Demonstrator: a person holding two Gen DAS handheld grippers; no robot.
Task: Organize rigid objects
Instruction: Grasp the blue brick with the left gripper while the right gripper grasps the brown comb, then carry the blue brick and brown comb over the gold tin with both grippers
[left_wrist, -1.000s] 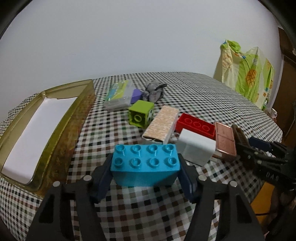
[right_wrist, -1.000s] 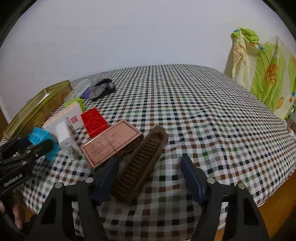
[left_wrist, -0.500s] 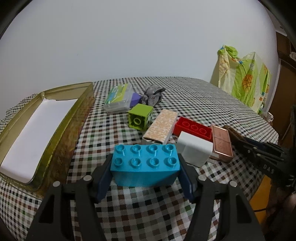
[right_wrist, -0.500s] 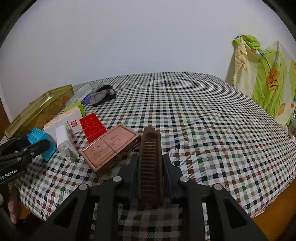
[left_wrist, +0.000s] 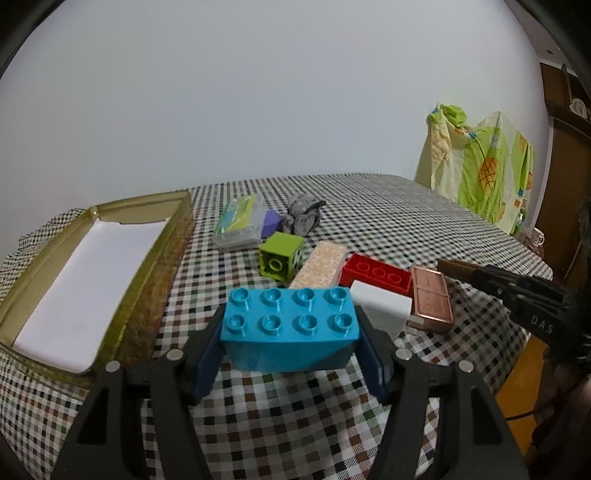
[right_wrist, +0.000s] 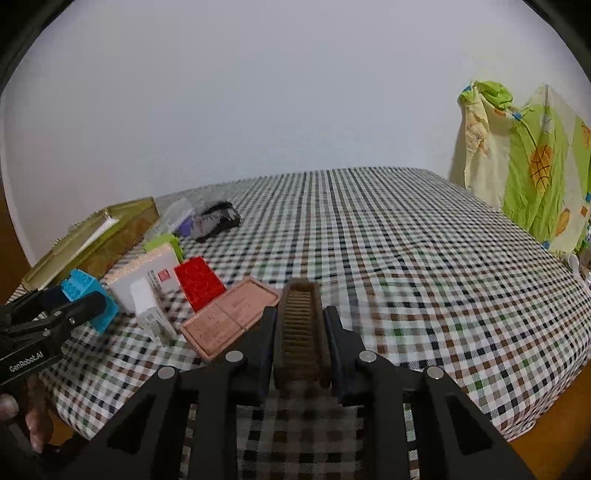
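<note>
Item: brown comb (right_wrist: 301, 328), near the front edge of the checked table (right_wrist: 424, 258). Since a second ago the right gripper (right_wrist: 301, 332) is clamped on it. Blue brick (left_wrist: 290, 334) is gripped by the left gripper (left_wrist: 290, 350), beside the gold tin (left_wrist: 147, 280). Both are judged ready for stowing.

Three toy bricks — blue (left_wrist: 290, 328), green (left_wrist: 280, 254), red (left_wrist: 376, 274) — one gold tin (left_wrist: 122, 295), one brown comb (right_wrist: 301, 332), two grippers.
</note>
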